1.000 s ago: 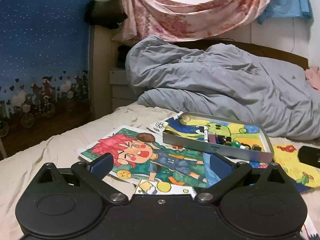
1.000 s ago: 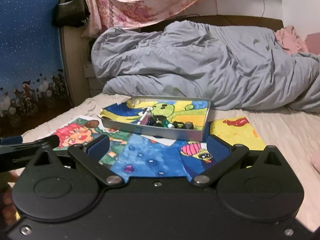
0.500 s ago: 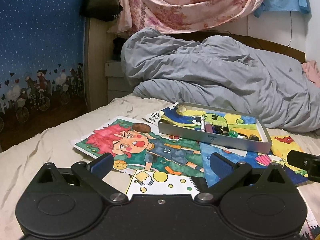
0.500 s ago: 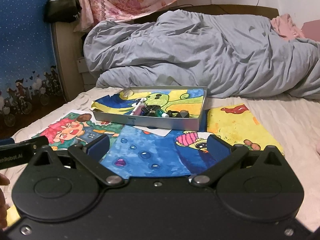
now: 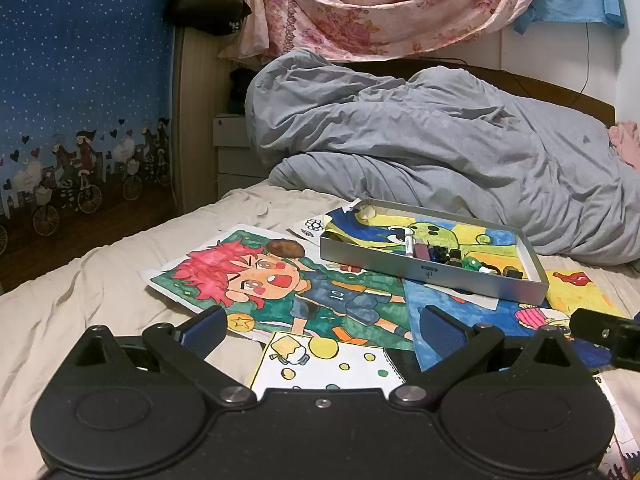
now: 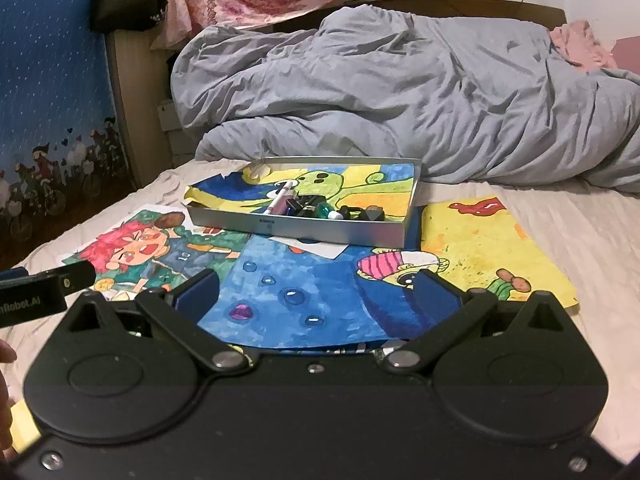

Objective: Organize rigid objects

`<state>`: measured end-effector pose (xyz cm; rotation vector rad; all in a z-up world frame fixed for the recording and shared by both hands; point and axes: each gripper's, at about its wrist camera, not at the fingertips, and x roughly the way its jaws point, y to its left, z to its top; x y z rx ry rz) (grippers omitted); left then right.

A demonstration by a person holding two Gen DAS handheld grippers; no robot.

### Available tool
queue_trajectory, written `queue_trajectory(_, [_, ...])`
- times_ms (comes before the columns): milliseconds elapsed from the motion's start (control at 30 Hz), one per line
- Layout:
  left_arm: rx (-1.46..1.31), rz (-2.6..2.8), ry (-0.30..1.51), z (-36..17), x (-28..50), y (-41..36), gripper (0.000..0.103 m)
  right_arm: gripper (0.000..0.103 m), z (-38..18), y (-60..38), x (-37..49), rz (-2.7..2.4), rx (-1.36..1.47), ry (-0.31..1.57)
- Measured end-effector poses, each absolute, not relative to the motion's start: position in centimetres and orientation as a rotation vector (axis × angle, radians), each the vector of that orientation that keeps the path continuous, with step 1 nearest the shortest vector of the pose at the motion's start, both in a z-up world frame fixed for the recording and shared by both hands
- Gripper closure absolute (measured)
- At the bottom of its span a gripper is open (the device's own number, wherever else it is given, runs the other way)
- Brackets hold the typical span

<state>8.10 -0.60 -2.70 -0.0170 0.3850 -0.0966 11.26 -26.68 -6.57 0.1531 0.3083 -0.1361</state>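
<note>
Silver-grey and shallow, the rectangular metal tin point(image 5: 436, 270) sits on a spread of coloured drawings on the beige bedsheet point(image 5: 80, 292), well ahead of both grippers and touched by neither. Inside it lies a painted sheet with a green cartoon creature, and along its near wall a cluster of small rigid pieces point(image 6: 320, 208) — a white-capped marker, dark caps and a green bit — heaped together. The left gripper point(image 5: 320, 326) hovers low with its blue-padded fingers point(image 5: 202, 330) spread wide and nothing between them; the tin lies ahead and to its right, past a drawing of a red-haired cartoon child point(image 5: 280, 280). The right gripper point(image 6: 318, 290) is likewise parted and empty, poised over a blue painted sheet with bubbles point(image 6: 296, 296), the tin straight ahead and slightly left of its centre. A yellow painted sheet point(image 6: 480, 248) lies just right of the tin. Behind the tin a crumpled grey duvet point(image 5: 440, 152) is piled across the bed — a pink floral cloth point(image 5: 380, 8) hangs above it.
</note>
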Motion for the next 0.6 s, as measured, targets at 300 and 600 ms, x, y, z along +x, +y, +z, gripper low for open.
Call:
queue_trajectory(300, [-0.019, -0.095, 0.391, -3.09, 8.30, -0.57, 0.001, 0.001, -6.78, -26.67, 11.30, -0.133, 0.150, 0.316])
queue_trajectory(600, [-0.019, -0.095, 0.390, -3.10, 8.28, -0.58, 0.001, 0.001, -6.80, -26.84, 11.34, -0.128, 0.143, 0.318])
